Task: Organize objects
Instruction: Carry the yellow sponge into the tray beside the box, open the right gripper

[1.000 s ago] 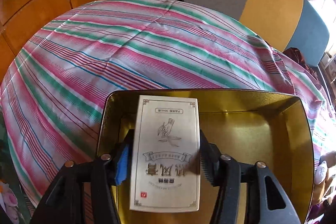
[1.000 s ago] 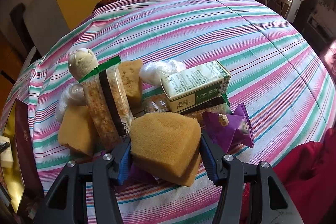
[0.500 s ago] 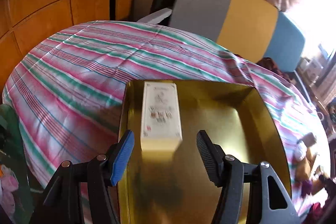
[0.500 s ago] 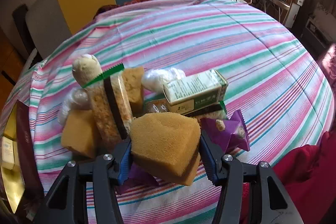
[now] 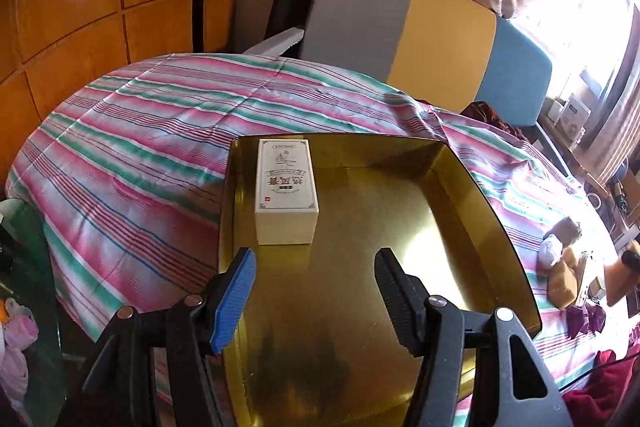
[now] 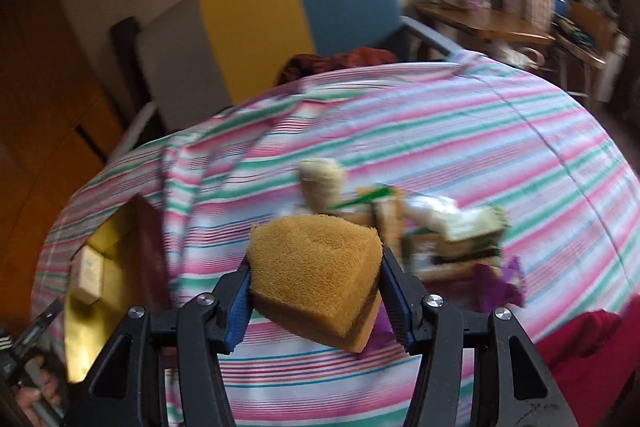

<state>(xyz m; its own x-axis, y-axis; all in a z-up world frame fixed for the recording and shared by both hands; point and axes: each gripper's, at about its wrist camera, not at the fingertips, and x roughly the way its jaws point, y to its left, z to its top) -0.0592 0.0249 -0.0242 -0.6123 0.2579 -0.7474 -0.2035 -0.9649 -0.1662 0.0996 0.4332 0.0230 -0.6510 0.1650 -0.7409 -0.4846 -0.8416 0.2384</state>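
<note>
A gold box [image 5: 472, 195] lies open on the striped tablecloth, and a cream carton [image 5: 286, 187] with printed text rests in its far left corner. My left gripper [image 5: 314, 263] hovers open over the box floor, a little short of the carton, with nothing between its fingers. My right gripper [image 6: 316, 267] is shut on an orange-brown sponge wedge [image 6: 316, 267] and holds it off the cloth. Behind the sponge sits the blurred pile of snack packets and a green-and-white carton [image 6: 468, 227]. In the right wrist view the gold box [image 6: 84, 323] and its cream carton [image 6: 89, 273] lie far left.
A chair with grey, yellow and blue panels [image 5: 420, 27] stands behind the table. Wooden wall panels [image 5: 80, 7] rise to the left. The pile of snacks [image 5: 568, 267] shows at the table's right edge. Red cloth [image 6: 592, 347] lies at the near right. A hand [image 6: 36, 387] grips the other tool at lower left.
My left gripper let go of the cream carton and drew back and up, leaving it in the box corner. My right gripper lifted the sponge off the pile and swung left.
</note>
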